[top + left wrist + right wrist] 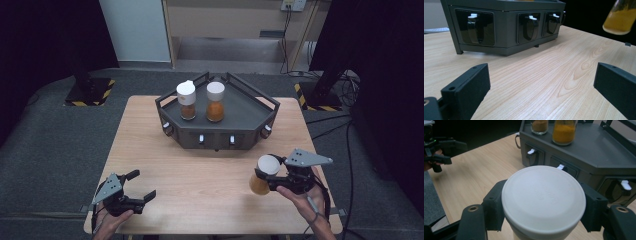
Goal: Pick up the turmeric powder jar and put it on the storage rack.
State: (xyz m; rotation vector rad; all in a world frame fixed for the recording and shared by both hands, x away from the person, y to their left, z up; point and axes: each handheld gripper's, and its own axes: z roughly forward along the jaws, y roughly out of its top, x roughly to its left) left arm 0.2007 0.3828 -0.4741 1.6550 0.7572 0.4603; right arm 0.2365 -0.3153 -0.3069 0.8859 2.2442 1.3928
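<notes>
My right gripper (270,179) is shut on a spice jar (263,175) with a white lid (543,198) and orange powder, held off the table at the front right and tilted. The jar's base (619,18) hangs in the air in the left gripper view. Two more white-lidded spice jars (186,100) (215,102) stand upright on the dark grey rack (250,112) at the table's far middle. My left gripper (140,186) rests low at the front left with its jaws wide open and only bare wood between them.
The rack's front wall carries several recessed hooks with white tips (472,16). The wooden table (210,170) lies bare between the rack and the hands. Dark floor, stands and cables (345,95) surround it.
</notes>
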